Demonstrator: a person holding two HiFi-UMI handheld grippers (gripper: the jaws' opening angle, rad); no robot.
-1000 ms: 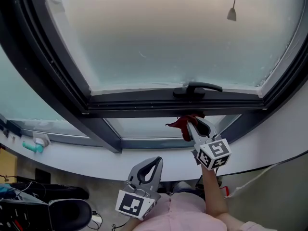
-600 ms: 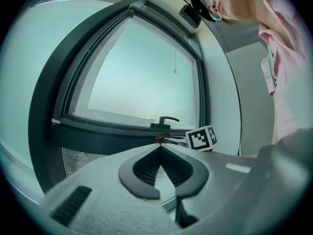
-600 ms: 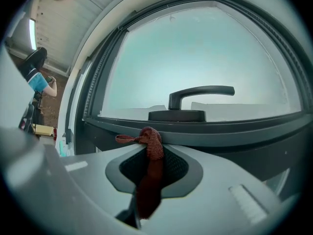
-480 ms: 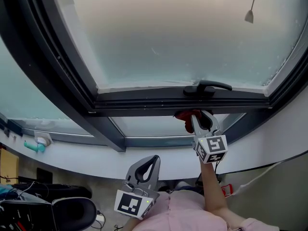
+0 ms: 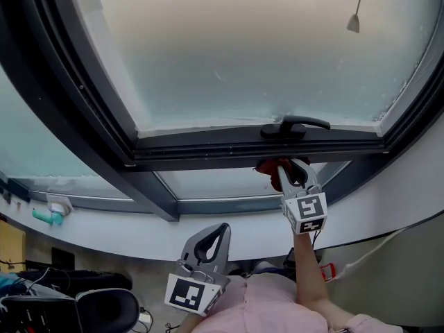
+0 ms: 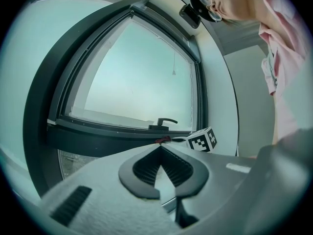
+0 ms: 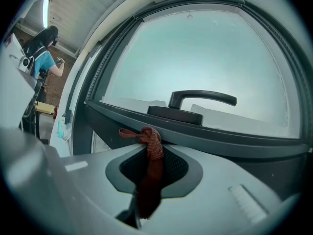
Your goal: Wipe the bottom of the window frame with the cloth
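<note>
Wiping surface, window frame [image 5: 257,151]: the dark bottom rail runs left and right directly under the window handle. I judge it to be the part the task means, since the cloth sits against its underside edge.
Glass pane [image 5: 257,47]: a frosted sheet fills everything above the handle. It is not touched, and I have no reason to reach it.
Right gripper [image 5: 290,173]: raised on an outstretched arm just below the handle, tips aimed at the rail. Its jaws are clamped on the cloth, which lets me drag the fabric along the rail without the hard jaws scraping it.
Left gripper [image 5: 208,245]: held low and well below-left of the handle, close to my body. Its own view shows the pads pressed together with nothing between them [image 6: 160,151]. I read it as parked, since wiping needs only one tool.
Window handle [image 5: 291,125]: dark lever lying level on the rail, pointing right. In the right gripper view it stands just above the jaws.
Cloth [image 7: 152,143]: a narrow dark red strip bunched into a knob at the jaw tips and trailing back between the pads. The knob lies directly under the handle, at the rail's lower lip [image 5: 269,166]. Whether it presses firmly I cannot tell.
</note>
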